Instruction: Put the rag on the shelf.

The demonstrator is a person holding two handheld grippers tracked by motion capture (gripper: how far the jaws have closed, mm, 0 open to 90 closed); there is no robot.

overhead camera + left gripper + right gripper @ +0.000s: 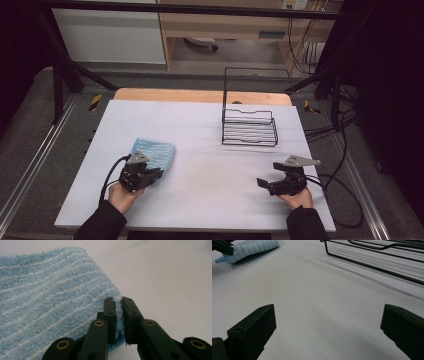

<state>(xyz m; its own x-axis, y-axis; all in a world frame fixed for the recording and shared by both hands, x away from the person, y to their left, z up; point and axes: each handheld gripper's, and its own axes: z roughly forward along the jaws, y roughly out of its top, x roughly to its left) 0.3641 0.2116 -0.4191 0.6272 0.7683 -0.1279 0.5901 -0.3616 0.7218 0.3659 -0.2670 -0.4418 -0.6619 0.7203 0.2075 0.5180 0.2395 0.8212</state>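
A folded blue towel with thin white stripes (154, 150) lies on the left part of the white table. My left gripper (150, 175) is shut on the towel's (50, 290) near corner; in the left gripper view (119, 302) a pinch of blue pile shows between the two black jaws. My right gripper (264, 184) hovers low over the bare table at the front right, its jaws wide apart (327, 317) with nothing between them. The right gripper view also catches the towel (252, 247) far off at upper left.
A black wire basket (249, 126) with a tall wire back stands at the back right of the table (210, 165); its lower bars (374, 265) cross the top of the right gripper view. Cables (345, 195) trail off the table's right edge. A wooden board edge (200, 95) lies behind.
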